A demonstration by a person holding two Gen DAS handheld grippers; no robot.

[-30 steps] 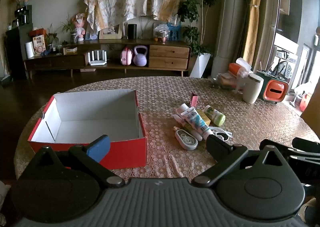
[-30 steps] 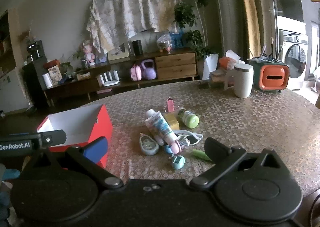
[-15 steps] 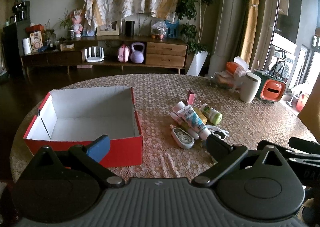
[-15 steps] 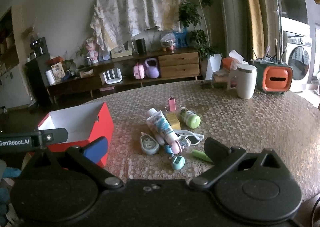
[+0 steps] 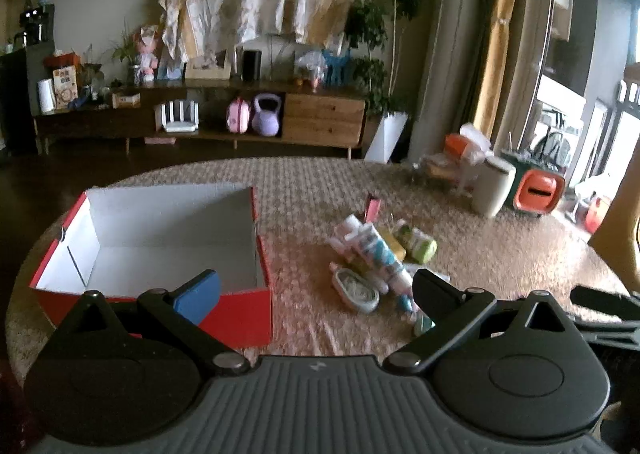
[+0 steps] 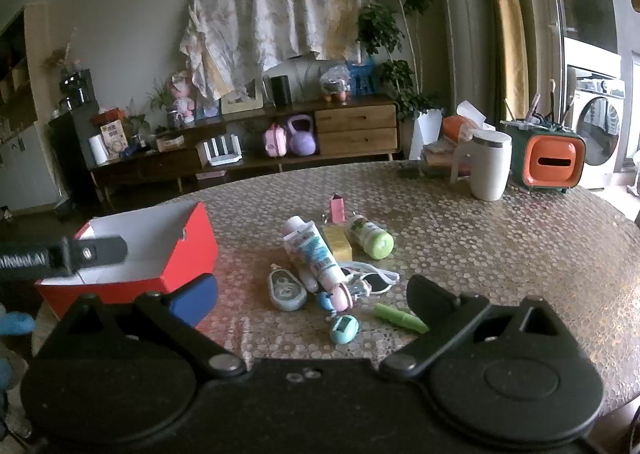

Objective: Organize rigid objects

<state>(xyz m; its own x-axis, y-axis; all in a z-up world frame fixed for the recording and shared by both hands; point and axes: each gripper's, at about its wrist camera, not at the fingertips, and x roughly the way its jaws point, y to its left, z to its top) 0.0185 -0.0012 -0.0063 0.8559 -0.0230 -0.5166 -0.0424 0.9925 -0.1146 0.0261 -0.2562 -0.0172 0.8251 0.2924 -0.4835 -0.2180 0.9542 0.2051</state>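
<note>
An empty red box (image 5: 240, 318) with a white inside stands on the left of the round table; it also shows in the right wrist view (image 6: 192, 250). A pile of small items lies right of it: a white toothpaste tube (image 6: 316, 258), a green-capped bottle (image 6: 370, 238), a yellow block (image 6: 338, 242), a pink clip (image 6: 337, 207), a pale blue case (image 6: 286, 290), a green pen (image 6: 400, 318) and a small teal gadget (image 6: 343, 329). My left gripper (image 5: 316, 290) is open and empty, near the box's front corner. My right gripper (image 6: 312, 300) is open and empty, just before the pile.
A white mug (image 6: 491, 163) and an orange-fronted green holder (image 6: 546, 159) stand at the table's far right. The left gripper's body (image 6: 60, 256) crosses the left of the right wrist view. A sideboard (image 5: 200, 113) lines the far wall.
Both grippers have drawn slightly nearer the table's items and tilted down a little; the box and pile appear lower and closer. Both jaws stay open. No object has moved.
</note>
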